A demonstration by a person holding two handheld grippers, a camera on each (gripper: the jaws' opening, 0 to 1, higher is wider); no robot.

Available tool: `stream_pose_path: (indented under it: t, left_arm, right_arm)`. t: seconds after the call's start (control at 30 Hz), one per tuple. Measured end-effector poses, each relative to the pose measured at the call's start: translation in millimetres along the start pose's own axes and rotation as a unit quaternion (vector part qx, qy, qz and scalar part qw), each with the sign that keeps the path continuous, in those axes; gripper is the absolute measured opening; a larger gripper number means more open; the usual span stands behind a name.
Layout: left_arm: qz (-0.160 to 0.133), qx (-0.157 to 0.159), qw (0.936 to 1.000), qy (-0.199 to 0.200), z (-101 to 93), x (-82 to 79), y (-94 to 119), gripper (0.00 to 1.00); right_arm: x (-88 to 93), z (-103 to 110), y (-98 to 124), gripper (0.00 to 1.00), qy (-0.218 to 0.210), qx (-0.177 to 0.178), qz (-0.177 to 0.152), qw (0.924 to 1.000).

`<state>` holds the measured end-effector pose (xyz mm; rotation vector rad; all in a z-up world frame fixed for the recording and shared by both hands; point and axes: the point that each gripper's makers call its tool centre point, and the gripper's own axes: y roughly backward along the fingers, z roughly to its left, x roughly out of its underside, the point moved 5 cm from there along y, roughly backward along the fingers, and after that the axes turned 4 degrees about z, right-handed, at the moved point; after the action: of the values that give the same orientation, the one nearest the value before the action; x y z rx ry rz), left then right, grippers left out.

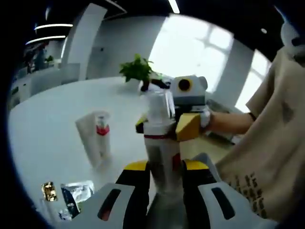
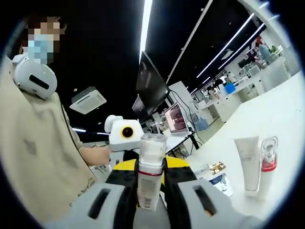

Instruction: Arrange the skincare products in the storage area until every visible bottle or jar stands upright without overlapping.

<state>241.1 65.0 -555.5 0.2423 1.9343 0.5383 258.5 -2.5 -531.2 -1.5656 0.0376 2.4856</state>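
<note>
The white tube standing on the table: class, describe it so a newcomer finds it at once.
On the white table, past the grippers, the white squeeze tube stands upright. Touching it or nearly so is a clear bottle with a red band; the tube is opaque, plain white and flat-topped.

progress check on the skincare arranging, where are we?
Done: a white tube and a red-collared bottle stand upright on the table. In hand: both the left gripper and right gripper clamp a clear-capped bottle. Left: setting it down upright; sachets lie flat nearby.

White bottle (image 2: 149, 179) w/ red band, clear cap; white tube (image 2: 248, 162); green plant (image 1: 137, 69).
</note>
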Motion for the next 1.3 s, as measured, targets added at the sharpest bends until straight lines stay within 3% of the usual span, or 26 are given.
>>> stream_pose_path:
  t: [0.23,0.43,0.67,0.73,0.87,1.07,1.3]
  left_arm:
    - [0.045,0.045,0.9967,-0.049,-4.8,1.0,-2.1,0.22]
    - [0.066,0.044,0.9946,-0.067,2.8,5.0,-11.5,0.21]
    - [0.075,0.001,0.9939,-0.081,23.5,12.3,-22.7,0.21]
    - [0.077,-0.028,0.9923,-0.093,33.1,12.8,-26.1,0.2]
    - [0.057,-0.055,0.9934,-0.083,44.2,10.9,-35.3,0.2]
    - [0.044,-0.102,0.9911,-0.074,62.8,14.8,-47.7,0.2]
    - [0.05,-0.142,0.9849,-0.086,78.2,23.5,-58.5,0.2]
  right_arm:
    - [2.5,7.1,-0.9,0.19,0.017,-0.03,0.023,0.9991]
    - [7.5,2.0,-0.6,0.19,0.051,-0.025,0.054,0.9969]
    - [16.2,-16.8,-0.2,0.19,0.066,0.036,0.074,0.9944]
    - [17.4,-24.4,0.9,0.19,0.071,0.066,0.076,0.9924]
    - [15.9,-37.0,2.5,0.2,0.08,0.118,0.069,0.9874]
    - [22.8,-53.8,2.2,0.22,0.101,0.197,0.086,0.9714]
    - [34.2,-65.8,0.7,0.23,0.116,0.245,0.111,0.956]
